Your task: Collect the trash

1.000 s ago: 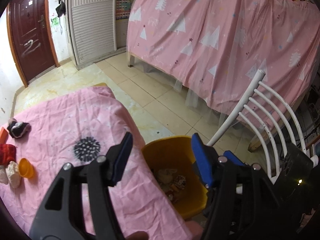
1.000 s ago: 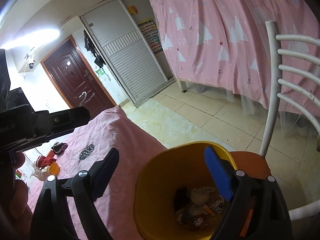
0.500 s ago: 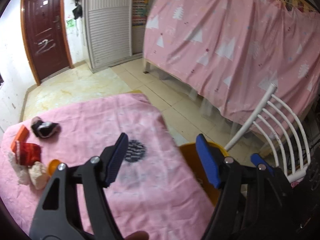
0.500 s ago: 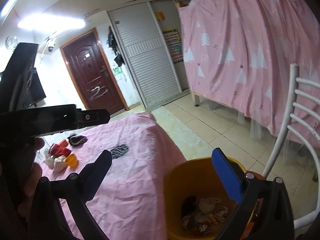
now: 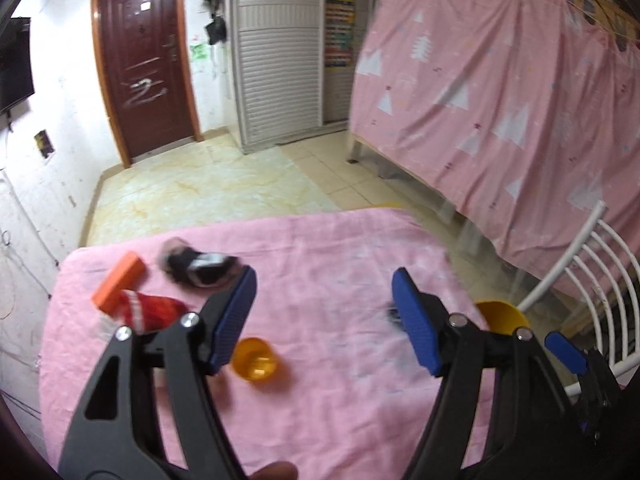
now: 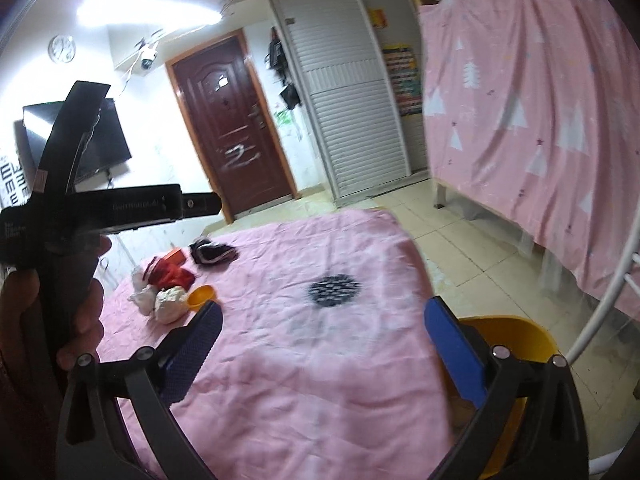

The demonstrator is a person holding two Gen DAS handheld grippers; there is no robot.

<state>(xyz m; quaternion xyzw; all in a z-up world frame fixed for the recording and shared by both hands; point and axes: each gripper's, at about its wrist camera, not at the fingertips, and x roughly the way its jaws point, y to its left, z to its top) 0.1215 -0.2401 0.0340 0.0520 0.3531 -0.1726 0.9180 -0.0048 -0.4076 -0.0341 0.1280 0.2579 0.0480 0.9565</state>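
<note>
Several bits of trash sit bunched at the far left corner of the table [image 5: 360,360], on a wrinkled pink cloth [image 6: 320,360]: an orange block [image 5: 119,278], a crumpled red wrapper [image 5: 150,311], a black-and-white scrap [image 5: 200,267] and a small round orange cup [image 5: 256,358]. From the right wrist view, white wads [image 6: 170,302] lie just beside that cup. A dark dotted patch [image 6: 335,289] marks the cloth nearer the middle.

Nothing stands between the grippers and that pile. Off the table's right edge sits the yellow bin [image 6: 516,338], smooth plastic, with a white slatted chair [image 5: 592,280] just behind it. Beyond: tiled floor, a dark red door [image 5: 144,64], a pink tree-print curtain [image 5: 500,92].

Left gripper [image 5: 324,312] hangs over the cloth, its ribbed blue pads [image 5: 234,320] spread apart after opening a touch further, nothing between them, the cup just below the left pad in that view. Right gripper [image 6: 320,344] has just been opening too and stands very wide, empty, touching nothing, its right pad in front of the bin's rim. A hand [image 6: 76,308] shows at the left edge of the right view, wrapped round the black handle of the left tool.
</note>
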